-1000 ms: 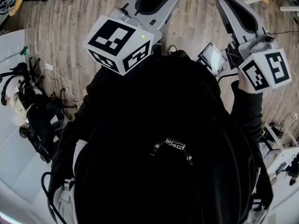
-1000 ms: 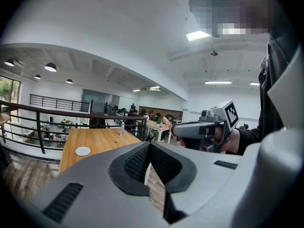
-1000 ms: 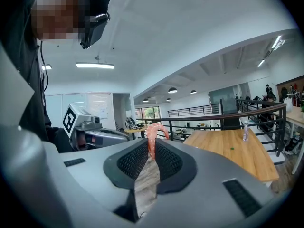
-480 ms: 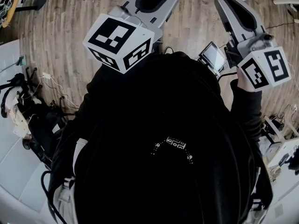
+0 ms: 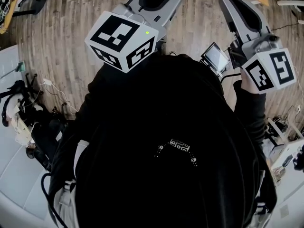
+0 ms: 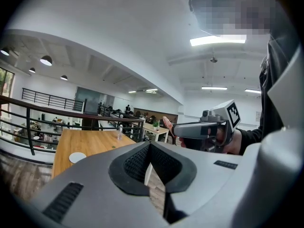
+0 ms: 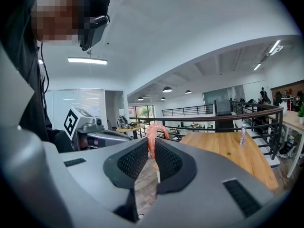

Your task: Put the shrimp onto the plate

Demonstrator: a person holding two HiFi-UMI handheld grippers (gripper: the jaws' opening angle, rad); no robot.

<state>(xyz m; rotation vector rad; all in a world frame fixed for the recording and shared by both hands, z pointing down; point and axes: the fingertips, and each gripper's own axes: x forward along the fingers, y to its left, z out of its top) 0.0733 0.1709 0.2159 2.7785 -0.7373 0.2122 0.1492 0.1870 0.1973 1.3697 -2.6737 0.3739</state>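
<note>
Your right hand-held gripper (image 7: 153, 150) is pinched tight on the shrimp (image 7: 153, 133), raised in the air well apart from the wooden desk (image 6: 92, 144). Hold that pinch steady, carry it over the white plate (image 6: 77, 157) there, and lower it before releasing. Your left hand-held gripper (image 6: 150, 147) is closed and empty.

A long light-brown wooden table (image 6: 90, 144) stands beside a black railing. On it, a small round white plate (image 6: 77, 157) lies by the near left edge, a clear plastic bottle (image 6: 119, 133) stands upright at the far right end, and a tiny green speck (image 6: 113, 147) lies between them. Below is a grey-brown plank floor (image 5: 61, 27).
</note>
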